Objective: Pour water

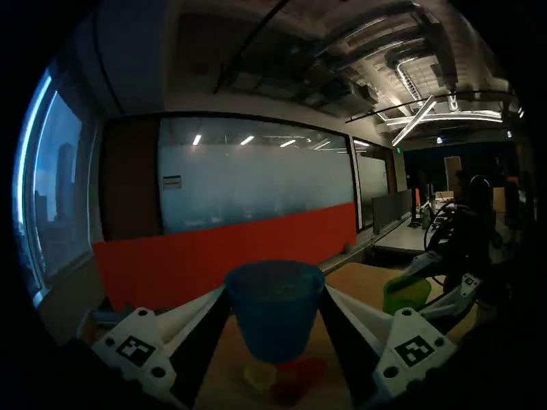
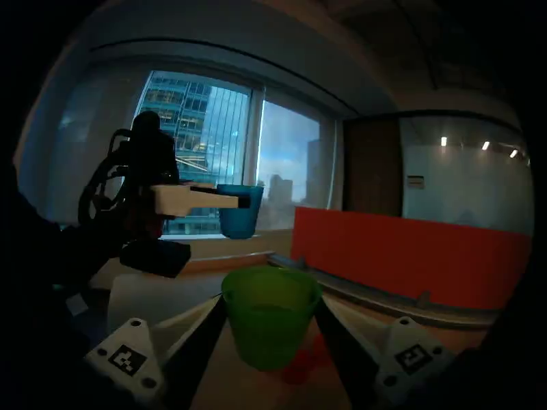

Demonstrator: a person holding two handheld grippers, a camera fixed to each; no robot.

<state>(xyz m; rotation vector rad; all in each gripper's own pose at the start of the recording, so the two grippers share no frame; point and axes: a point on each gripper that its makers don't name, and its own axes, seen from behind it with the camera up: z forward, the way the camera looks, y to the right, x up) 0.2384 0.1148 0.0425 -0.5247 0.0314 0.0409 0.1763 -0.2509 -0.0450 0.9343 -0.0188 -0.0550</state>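
Observation:
My left gripper is shut on a blue plastic cup, held upright above a wooden table. In the right gripper view my right gripper is shut on a green plastic cup, also upright. The green cup and the right gripper appear at the right of the left gripper view. The blue cup and the left gripper hang higher at the left of the right gripper view. Whether either cup holds water is unclear in the dim light.
Small yellow and red pieces lie on the table under the blue cup; red pieces show below the green cup. An orange partition with frosted glass stands behind. Large windows line one side. Desks stretch off at far right.

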